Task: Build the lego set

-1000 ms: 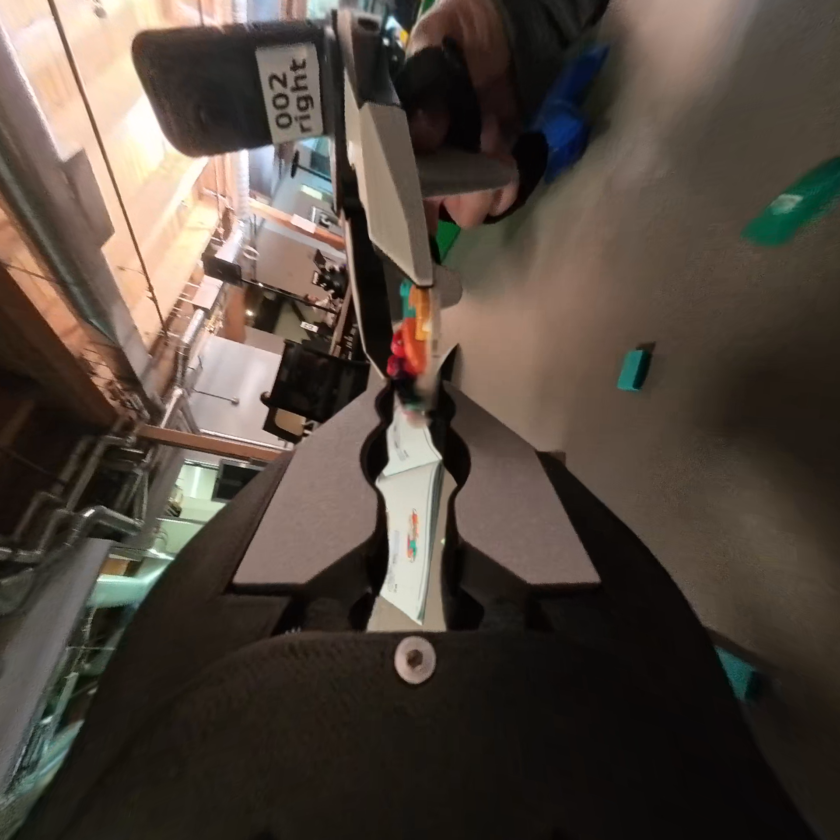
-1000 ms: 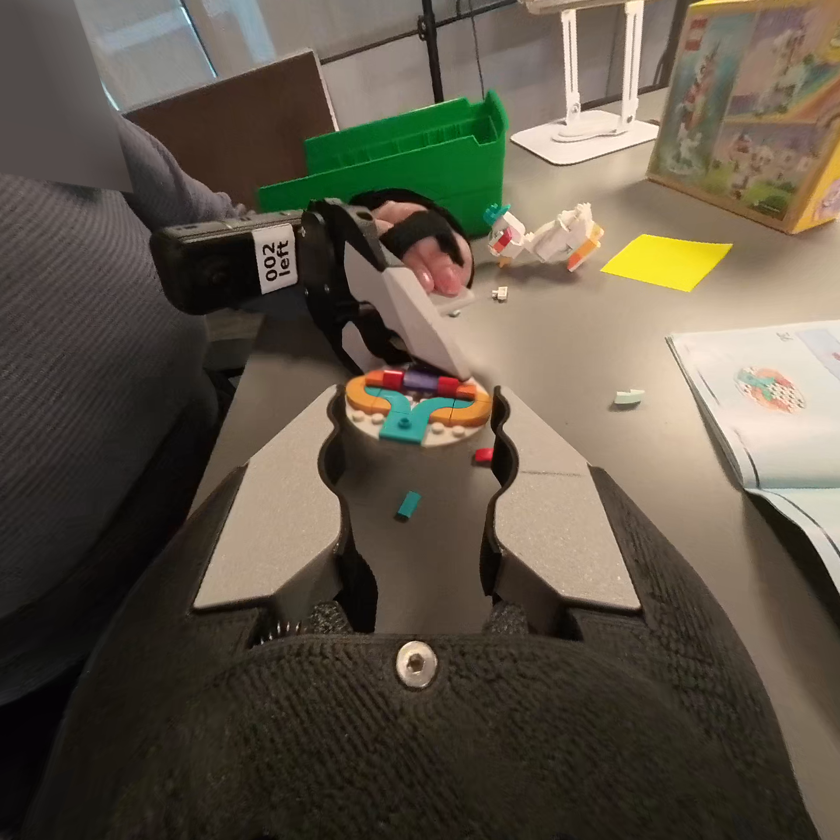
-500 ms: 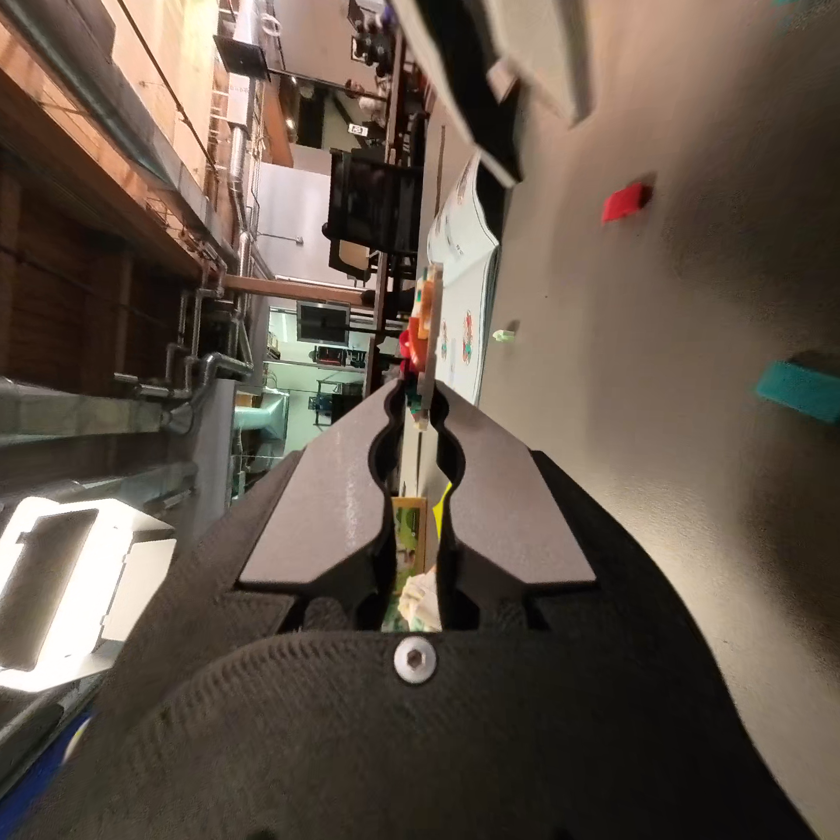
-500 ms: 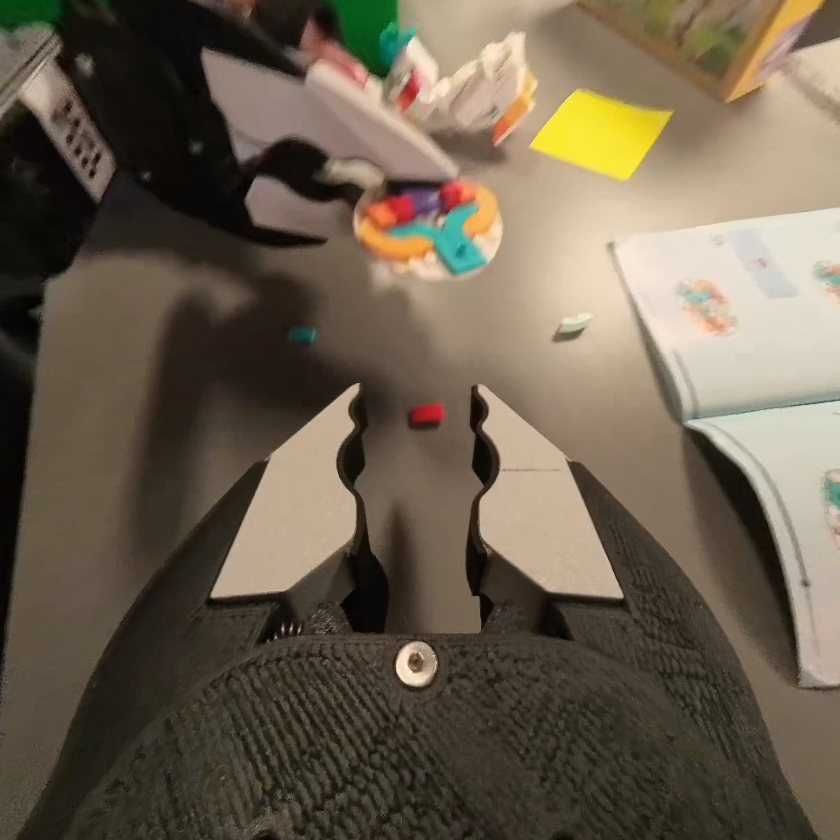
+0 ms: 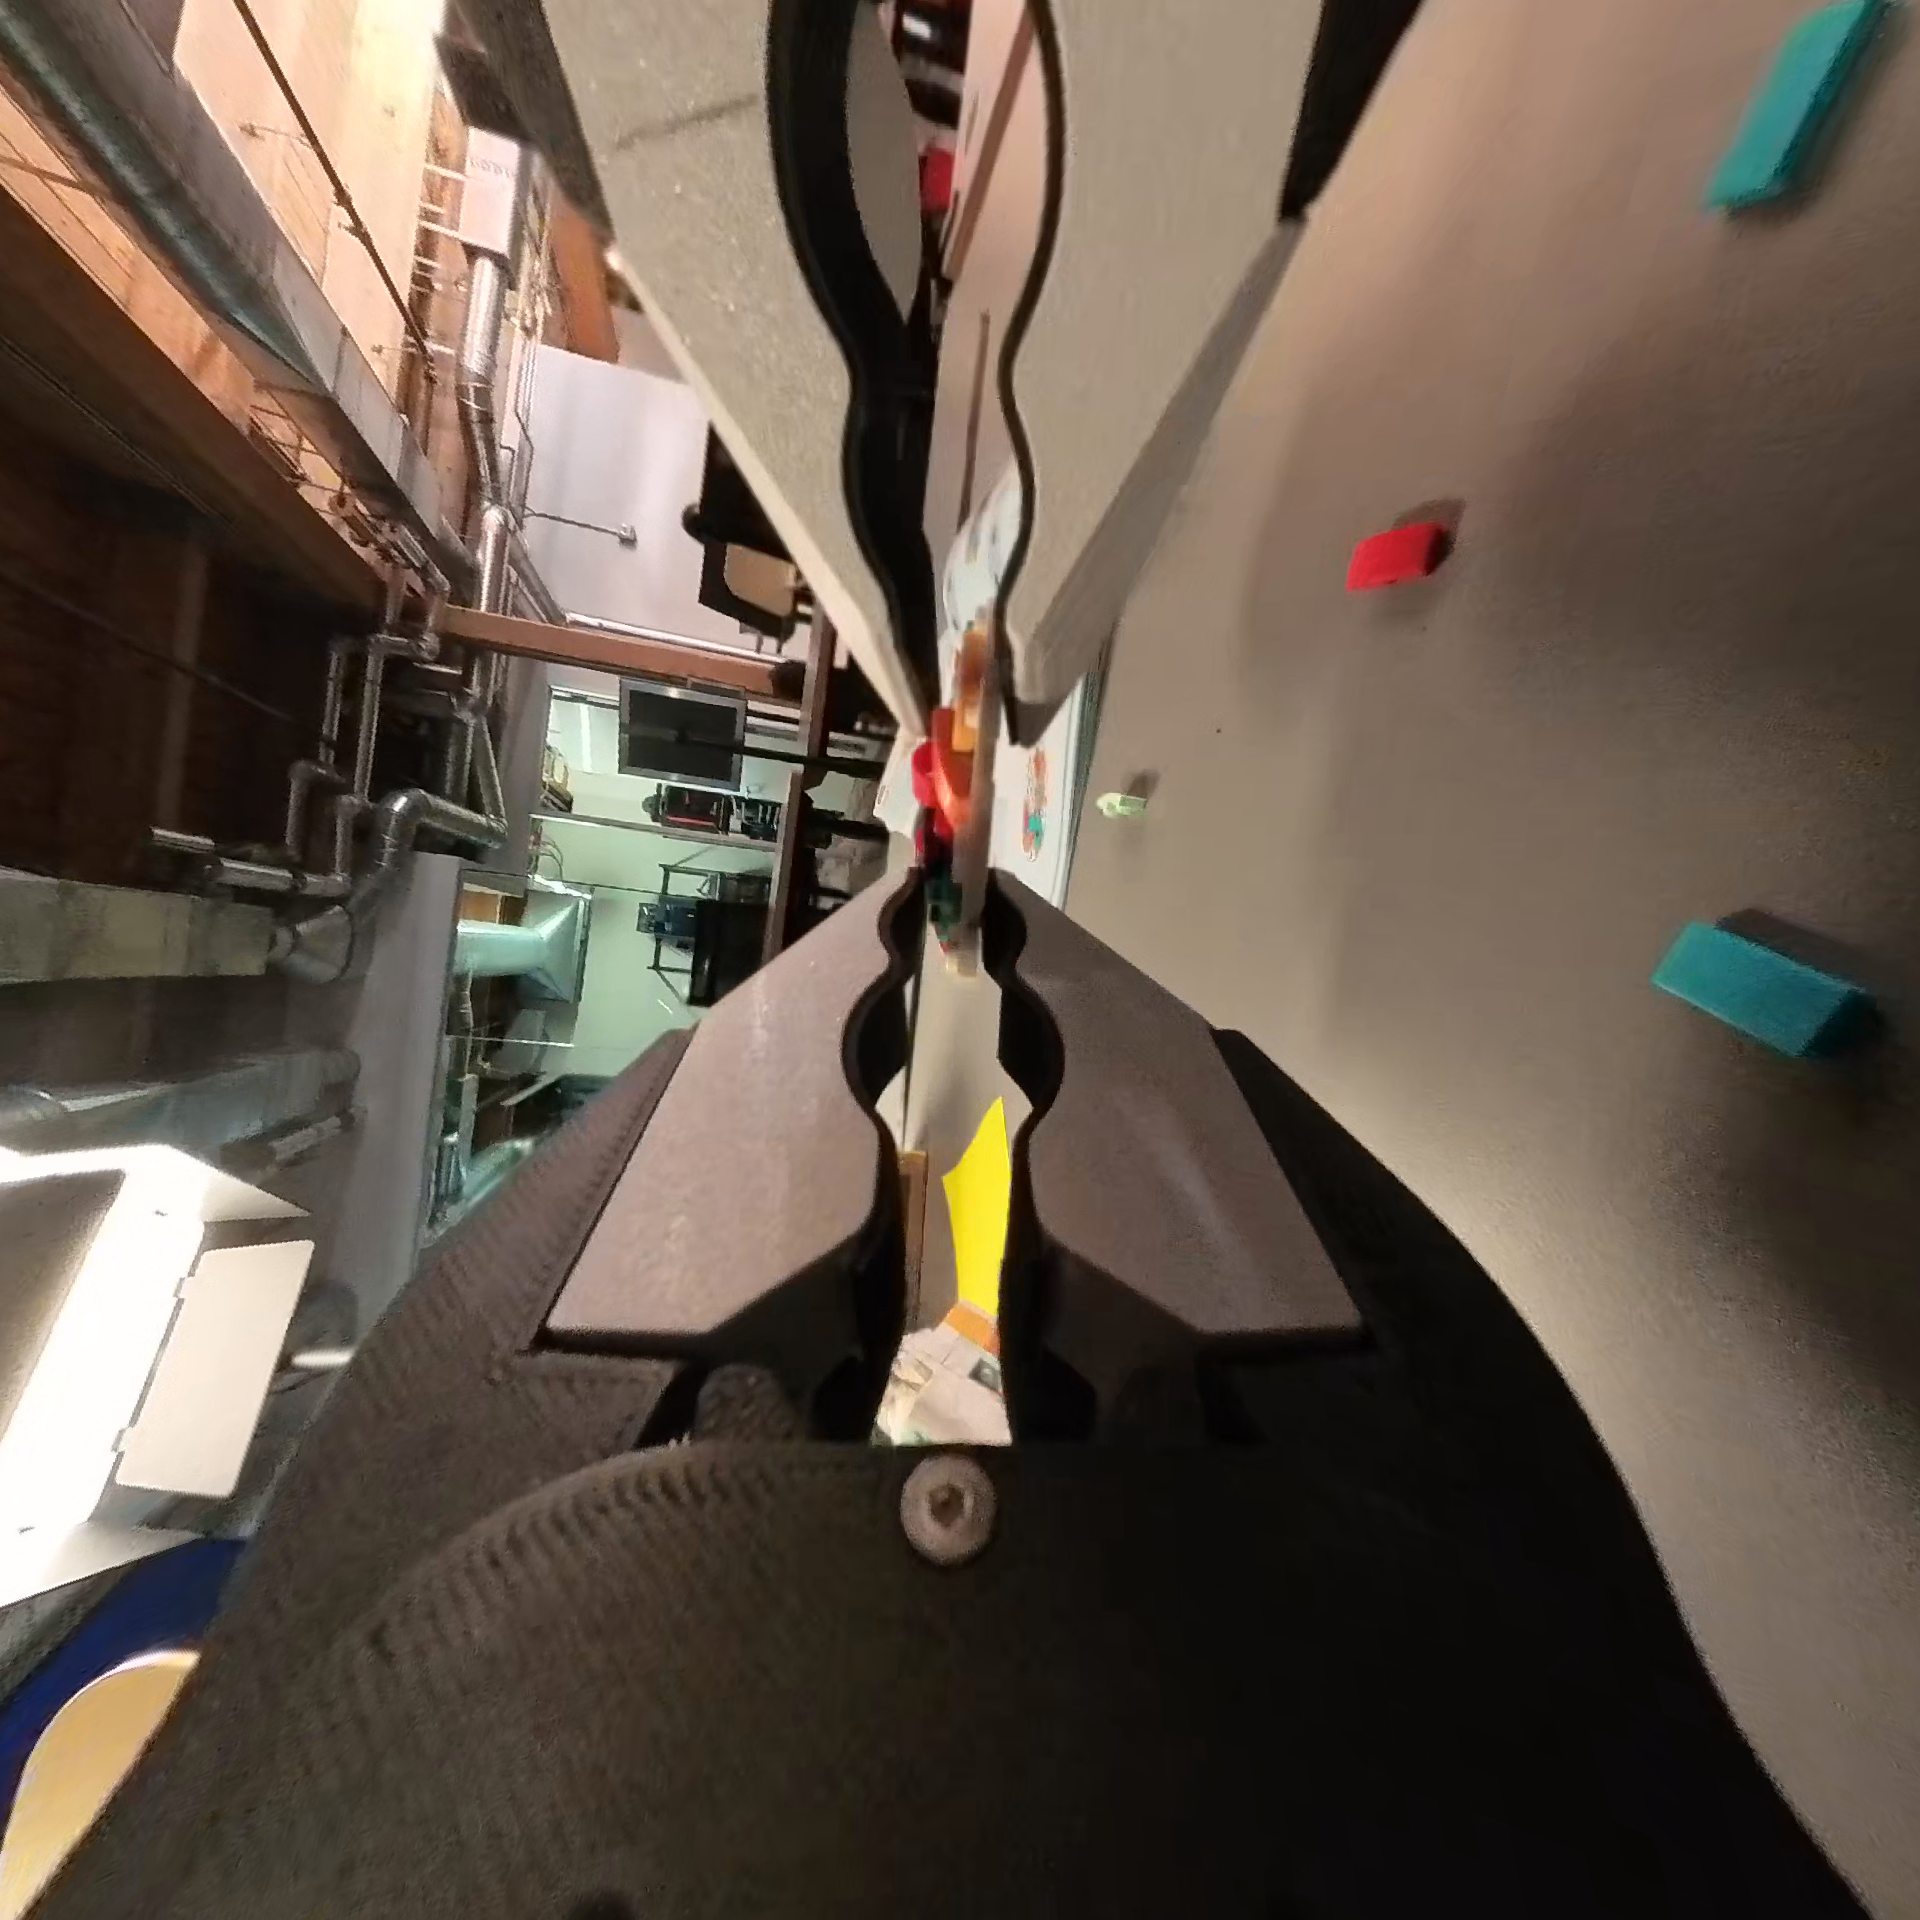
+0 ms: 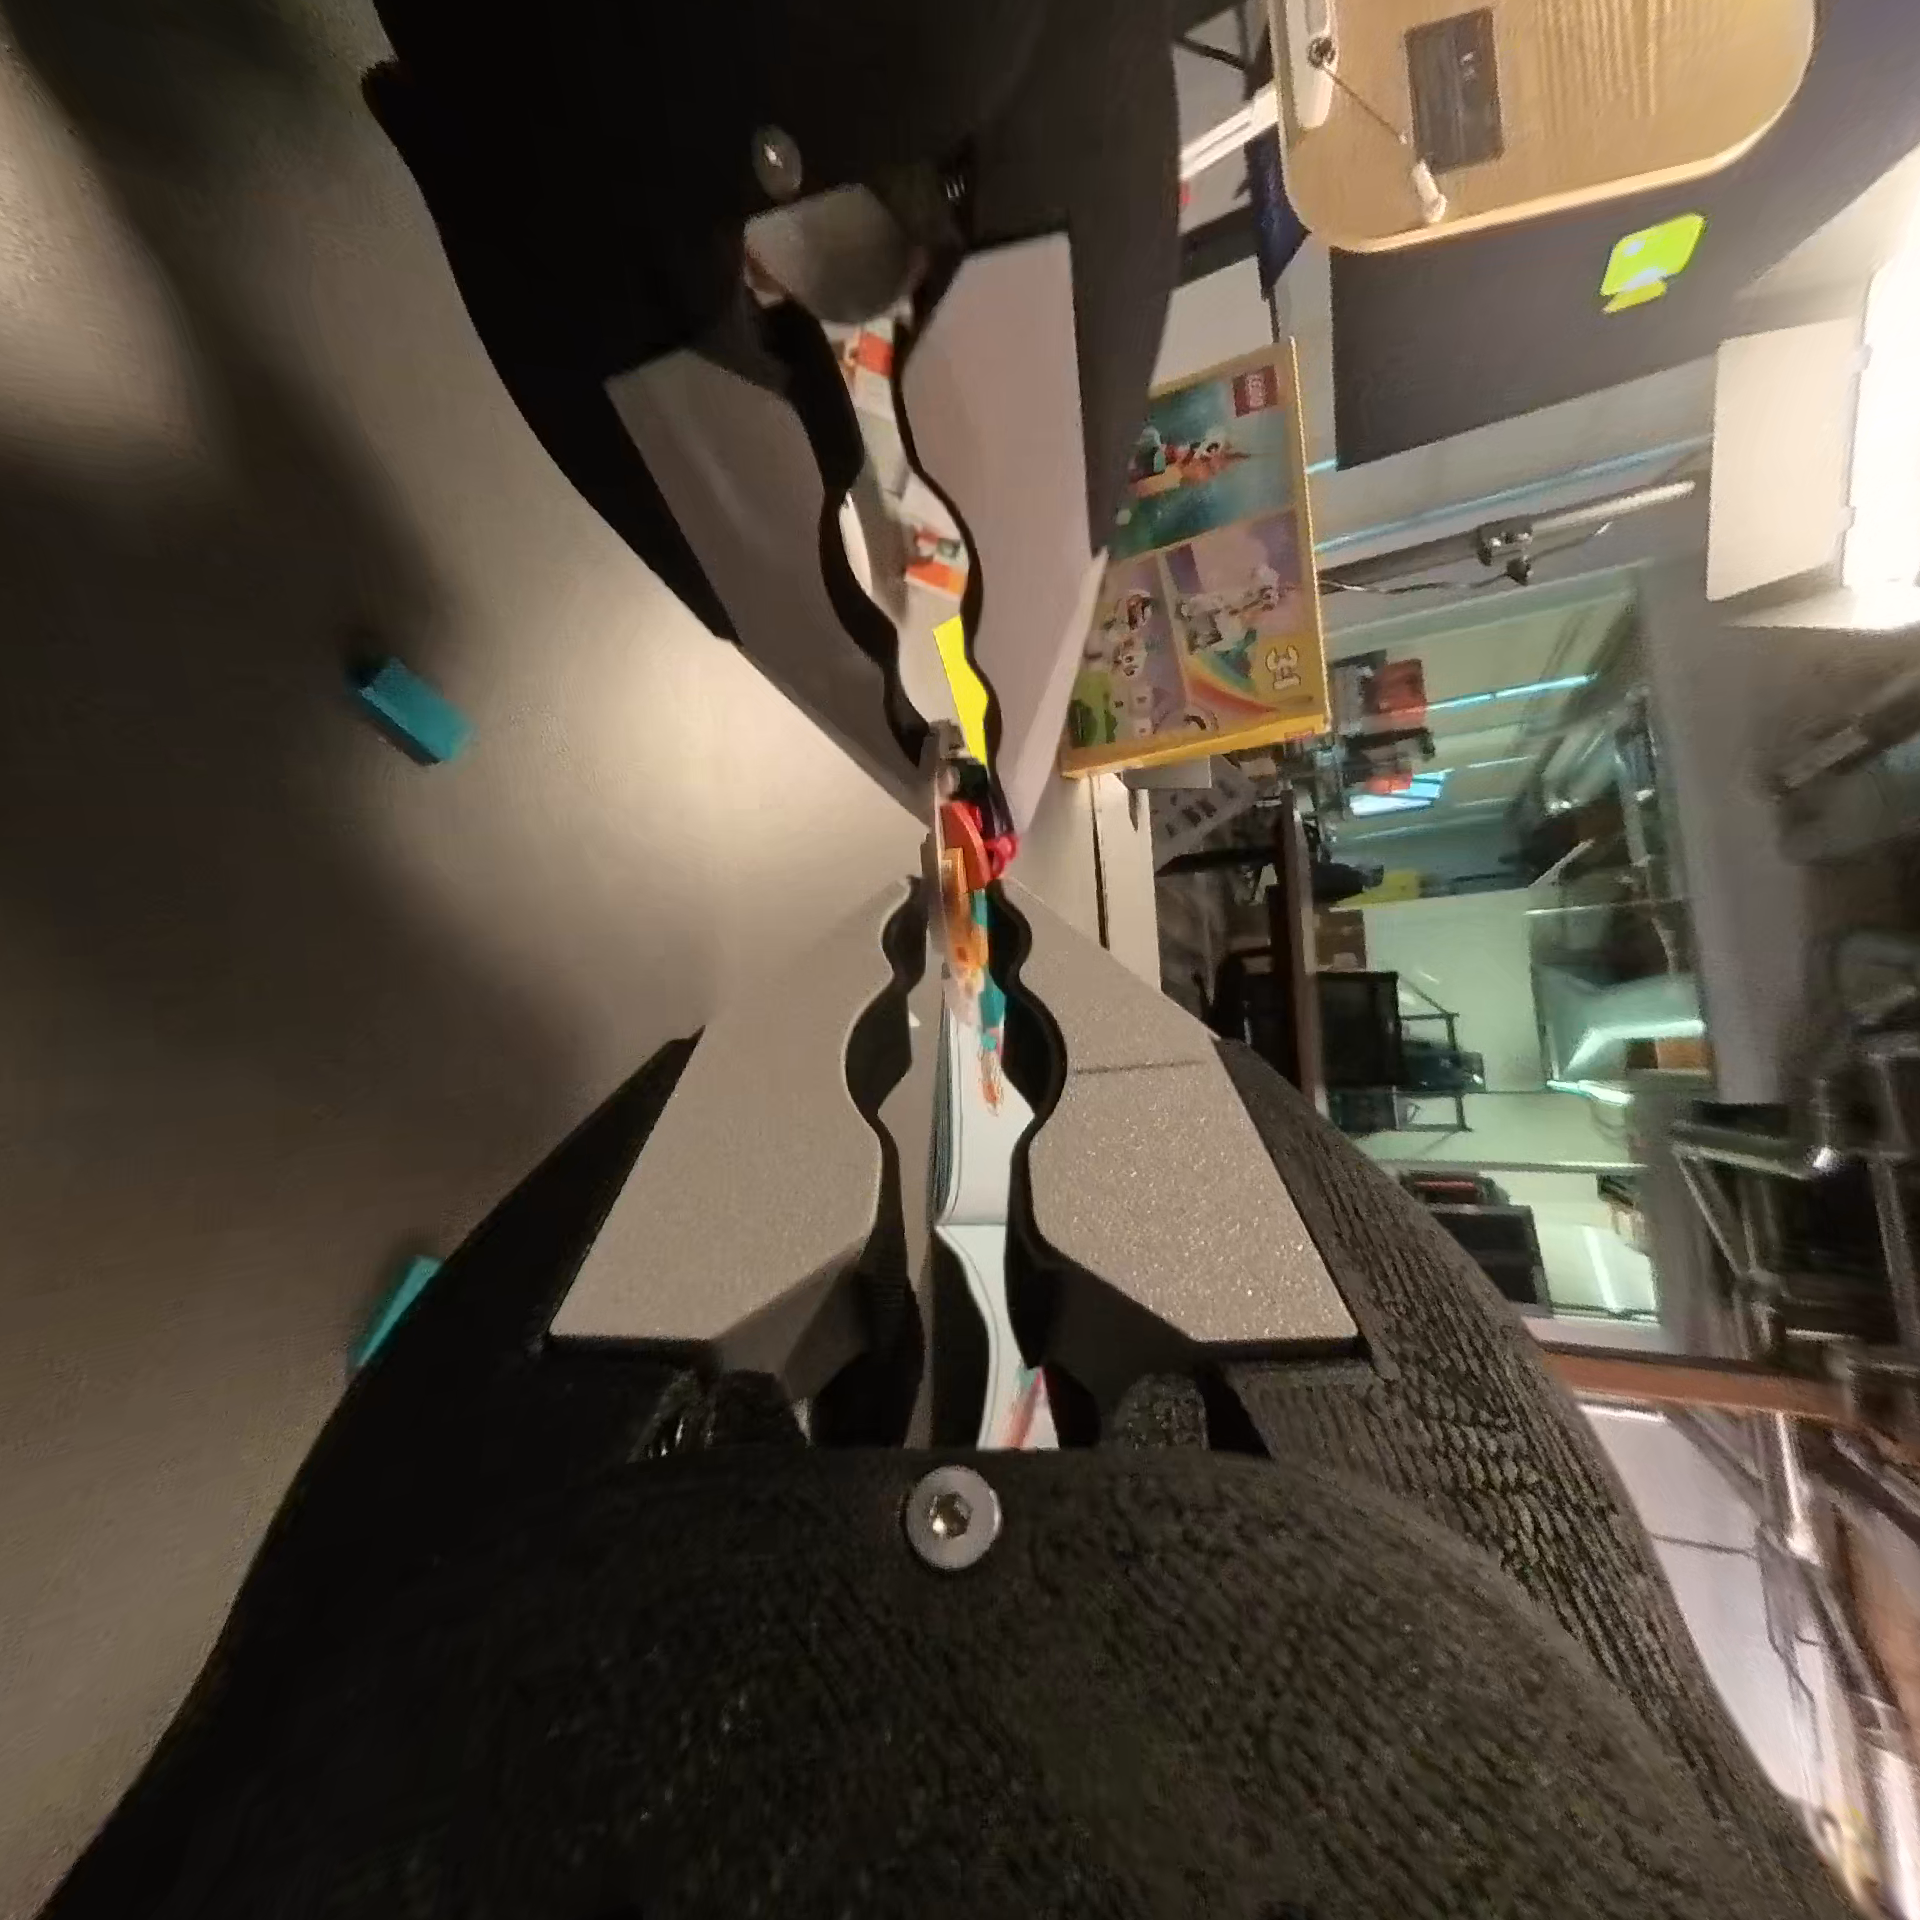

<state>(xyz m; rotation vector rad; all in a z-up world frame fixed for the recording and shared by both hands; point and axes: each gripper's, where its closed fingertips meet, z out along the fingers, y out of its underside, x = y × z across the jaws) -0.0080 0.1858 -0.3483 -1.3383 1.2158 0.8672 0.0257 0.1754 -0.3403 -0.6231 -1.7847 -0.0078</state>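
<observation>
We hold the round lego plate (image 5: 961, 831) edge-on between both claws, lifted off the grey table (image 5: 1558, 727). The left gripper (image 5: 951, 914) is closed on one rim of the plate; the right gripper (image 6: 961, 914) is closed on the opposite rim, so the two tips face each other with the small build between them.

We judge it light and stiff, but smooth plastic that slips easily from a pinch. The thin white disc is the sound place to grip; the orange, red and teal pieces studded on one face could pop loose if we squeeze or twist across them. With both claws clamped, any pull apart or shear between us may crack pieces off.

Loose parts wait on the table: a red brick (image 5: 1397, 556) far right in the left view, a teal brick (image 5: 1756, 992) nearer, another teal brick (image 5: 1797, 99) farther off. The instruction booklet (image 6: 977, 1226) lies beyond, and the set box (image 6: 1205, 582) stands at the far side.
</observation>
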